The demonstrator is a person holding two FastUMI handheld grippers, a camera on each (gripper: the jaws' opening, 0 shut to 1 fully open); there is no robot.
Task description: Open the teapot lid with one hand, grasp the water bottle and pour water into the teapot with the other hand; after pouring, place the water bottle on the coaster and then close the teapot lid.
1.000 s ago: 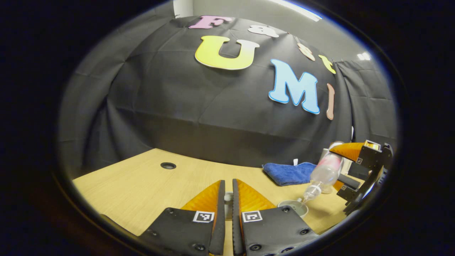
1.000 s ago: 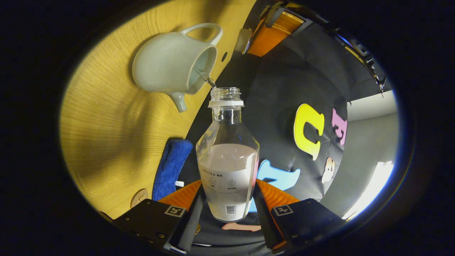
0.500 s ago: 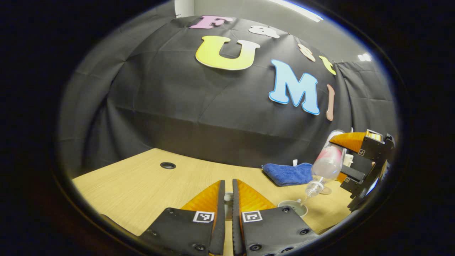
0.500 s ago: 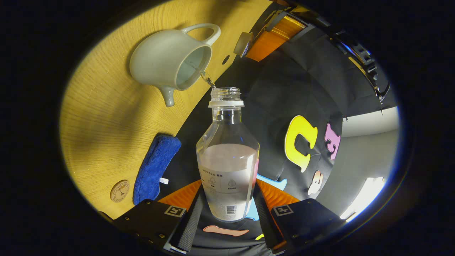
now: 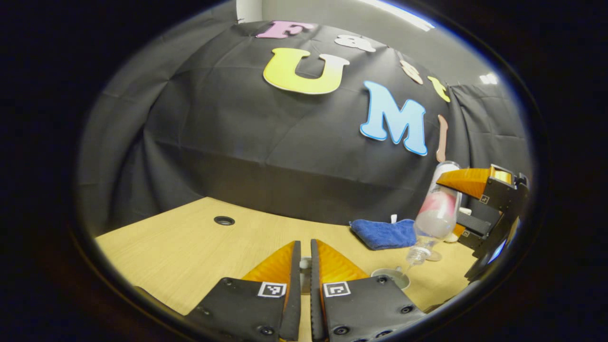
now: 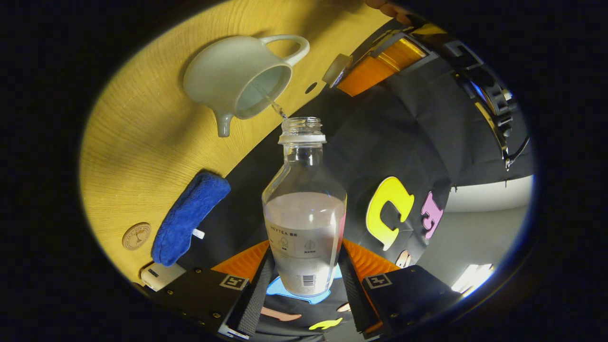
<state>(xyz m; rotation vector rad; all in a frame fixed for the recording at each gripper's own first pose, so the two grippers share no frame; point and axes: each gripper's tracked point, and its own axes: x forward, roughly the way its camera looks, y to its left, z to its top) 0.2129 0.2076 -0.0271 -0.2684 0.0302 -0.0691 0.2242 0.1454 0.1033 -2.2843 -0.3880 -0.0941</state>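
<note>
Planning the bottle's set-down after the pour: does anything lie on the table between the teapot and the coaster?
Yes: the blue cloth lies between the teapot and the coaster, right beside the coaster. The right gripper holds the water bottle in the air, so lifting over it seems feasible.
</note>
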